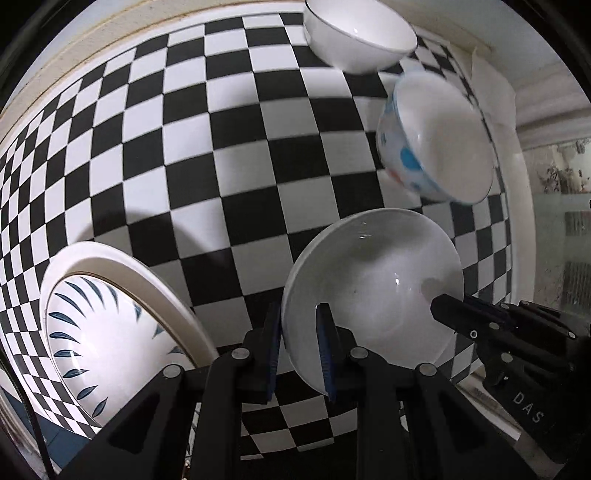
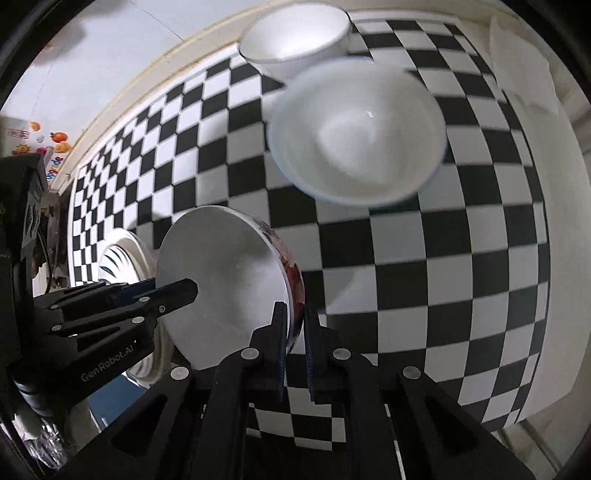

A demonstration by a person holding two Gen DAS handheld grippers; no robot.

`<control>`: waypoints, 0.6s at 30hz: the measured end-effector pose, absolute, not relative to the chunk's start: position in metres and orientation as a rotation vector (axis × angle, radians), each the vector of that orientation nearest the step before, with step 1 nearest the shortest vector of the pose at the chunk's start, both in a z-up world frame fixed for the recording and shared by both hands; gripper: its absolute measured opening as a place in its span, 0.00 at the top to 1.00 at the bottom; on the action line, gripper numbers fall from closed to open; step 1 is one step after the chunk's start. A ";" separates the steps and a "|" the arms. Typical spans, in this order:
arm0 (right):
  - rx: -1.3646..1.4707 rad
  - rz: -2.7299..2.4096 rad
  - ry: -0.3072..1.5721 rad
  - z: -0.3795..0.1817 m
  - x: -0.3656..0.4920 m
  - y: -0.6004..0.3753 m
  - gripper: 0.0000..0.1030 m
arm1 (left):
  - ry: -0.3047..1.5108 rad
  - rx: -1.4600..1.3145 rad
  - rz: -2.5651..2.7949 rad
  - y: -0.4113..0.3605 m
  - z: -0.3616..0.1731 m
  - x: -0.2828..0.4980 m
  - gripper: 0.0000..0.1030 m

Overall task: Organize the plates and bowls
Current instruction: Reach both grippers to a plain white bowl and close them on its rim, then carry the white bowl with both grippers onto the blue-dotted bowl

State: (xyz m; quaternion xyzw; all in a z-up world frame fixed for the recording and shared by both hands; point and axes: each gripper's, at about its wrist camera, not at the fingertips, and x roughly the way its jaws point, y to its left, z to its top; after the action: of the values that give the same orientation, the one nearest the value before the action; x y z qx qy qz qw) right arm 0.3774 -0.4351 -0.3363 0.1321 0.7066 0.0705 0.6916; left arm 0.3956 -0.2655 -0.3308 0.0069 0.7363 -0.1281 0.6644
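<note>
A white bowl [image 1: 373,291] is gripped at opposite rim edges by the left gripper [image 1: 301,332] and right gripper [image 2: 295,332], above the checkered cloth [image 1: 207,147].

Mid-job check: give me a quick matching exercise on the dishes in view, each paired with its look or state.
Things:
1. held bowl
2. plate
3. blue-patterned bowl
4. plain white bowl

States:
a. standing farthest back on the checkered cloth
b. blue spots outside
c. rim clamped by the left gripper and right gripper
d. dark blue leaf marks

Pairs: 1-c, 2-d, 3-b, 4-a
</note>
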 end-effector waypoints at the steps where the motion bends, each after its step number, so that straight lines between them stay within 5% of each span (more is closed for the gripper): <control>1: 0.296 0.156 1.588 -0.340 0.375 -0.436 0.90 | 1.668 0.019 -0.289 -0.266 -0.333 0.394 0.84; 18: 0.305 0.136 1.648 -0.365 0.361 -0.444 0.90 | 1.687 0.069 -0.286 -0.284 -0.346 0.386 0.84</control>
State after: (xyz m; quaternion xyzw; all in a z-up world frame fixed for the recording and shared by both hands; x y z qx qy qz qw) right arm 0.3606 -0.4439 -0.3655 0.1353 0.7305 0.0602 0.6667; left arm 0.3858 -0.2842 -0.3456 0.0306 0.7443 -0.1264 0.6551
